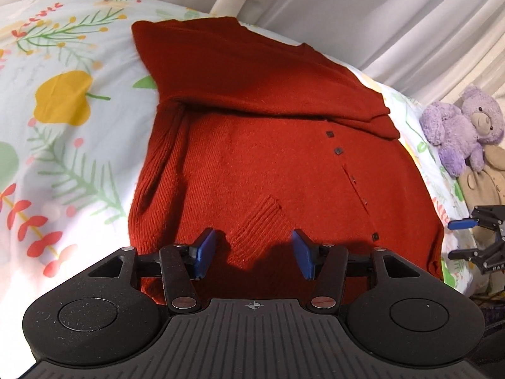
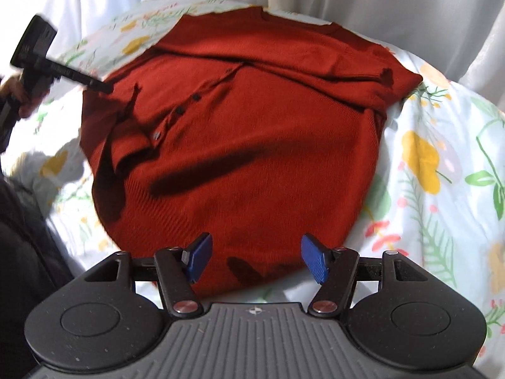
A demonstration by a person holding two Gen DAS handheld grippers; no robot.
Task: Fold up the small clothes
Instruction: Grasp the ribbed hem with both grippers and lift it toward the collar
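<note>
Both the left gripper (image 1: 254,257) and right gripper (image 2: 254,259) hung wide, empty over the near hem of the red cardigan (image 1: 268,170); each should pinch a corner squarely.

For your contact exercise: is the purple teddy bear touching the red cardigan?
Apart. The left wrist view shows floral bedsheet between the purple teddy bear and the red cardigan.

A purple teddy bear (image 1: 467,126) lies on the floral bedsheet (image 1: 69,126) near white curtains (image 1: 394,15).

No legible text anywhere (prints are florals only).
</note>
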